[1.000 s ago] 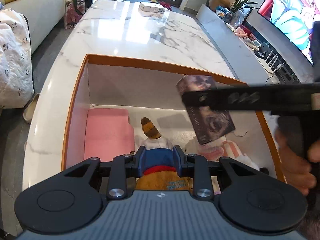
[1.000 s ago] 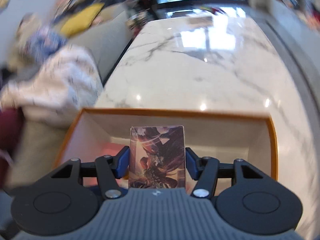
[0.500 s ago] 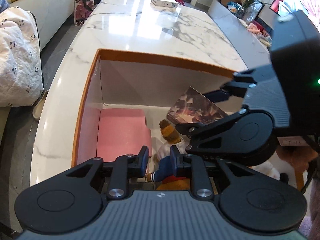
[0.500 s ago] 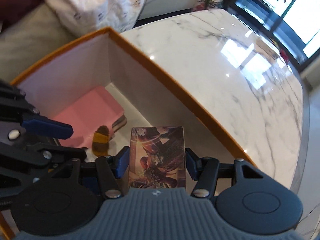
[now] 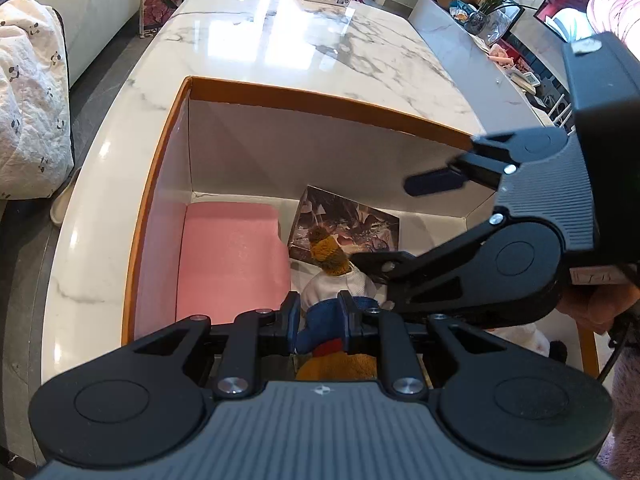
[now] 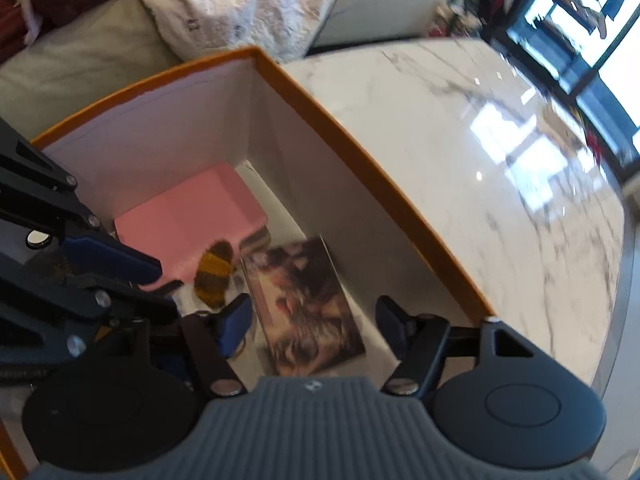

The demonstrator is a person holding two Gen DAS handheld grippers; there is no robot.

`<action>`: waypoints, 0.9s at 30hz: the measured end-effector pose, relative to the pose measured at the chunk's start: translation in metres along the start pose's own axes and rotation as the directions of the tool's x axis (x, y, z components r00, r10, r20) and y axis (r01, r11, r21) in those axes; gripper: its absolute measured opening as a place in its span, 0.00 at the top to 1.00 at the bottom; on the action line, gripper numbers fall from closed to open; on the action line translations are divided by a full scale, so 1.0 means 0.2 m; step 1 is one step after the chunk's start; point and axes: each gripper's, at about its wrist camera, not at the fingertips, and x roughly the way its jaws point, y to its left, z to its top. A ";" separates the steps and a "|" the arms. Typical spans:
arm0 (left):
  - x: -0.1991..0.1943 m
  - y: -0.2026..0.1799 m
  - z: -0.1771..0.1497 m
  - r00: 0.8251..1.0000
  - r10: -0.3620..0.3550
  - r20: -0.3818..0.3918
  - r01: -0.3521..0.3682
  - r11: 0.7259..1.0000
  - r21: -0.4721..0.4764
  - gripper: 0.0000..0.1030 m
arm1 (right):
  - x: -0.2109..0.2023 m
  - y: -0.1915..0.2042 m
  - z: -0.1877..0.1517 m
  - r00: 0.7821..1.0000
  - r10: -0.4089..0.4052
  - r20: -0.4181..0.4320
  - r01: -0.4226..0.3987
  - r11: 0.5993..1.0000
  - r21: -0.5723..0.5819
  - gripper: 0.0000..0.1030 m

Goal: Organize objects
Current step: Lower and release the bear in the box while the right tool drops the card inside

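Only left wrist view shows television [image 5: 592, 4], right view card box [image 6: 308, 304]

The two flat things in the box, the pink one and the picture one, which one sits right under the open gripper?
The illustrated card box, lying below the right gripper, whose opening jaws no longer touch it. The pink pad lies farther off, in the box corner.

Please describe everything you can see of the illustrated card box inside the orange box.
The illustrated card box is a flat rectangular pack, apparently printed cardboard, with dark fantasy artwork in brown, red and purple tones. It lies face up on the white floor of the orange box, near the far wall, right of the pink pad. The plush toy hides its near edge in the left wrist view. The right gripper hangs over it, jaws opening, pads clear of its sides. The image is blurred, so no text is readable.
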 end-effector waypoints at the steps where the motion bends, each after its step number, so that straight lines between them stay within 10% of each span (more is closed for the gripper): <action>1: 0.00 0.00 0.00 1.000 0.000 0.000 0.000 1.000 -0.002 0.79 | 0.01 -0.01 0.01 1.000 0.005 -0.028 -0.004 1.000 0.030 0.27; 5: 0.00 0.00 0.00 1.000 -0.004 0.001 0.004 1.000 -0.005 0.79 | 0.11 -0.12 -0.02 0.985 0.080 -0.152 -0.049 0.979 0.197 0.32; 12: -0.01 0.00 0.00 1.000 -0.009 -0.002 0.009 1.000 -0.003 0.79 | 0.16 -0.16 -0.06 0.977 0.129 -0.169 -0.078 0.958 0.275 0.75; 27: -0.17 -0.04 -0.01 0.997 -0.012 0.077 0.012 1.000 0.010 0.79 | -0.14 -0.14 -0.13 0.998 0.026 -0.051 -0.011 0.964 0.266 0.77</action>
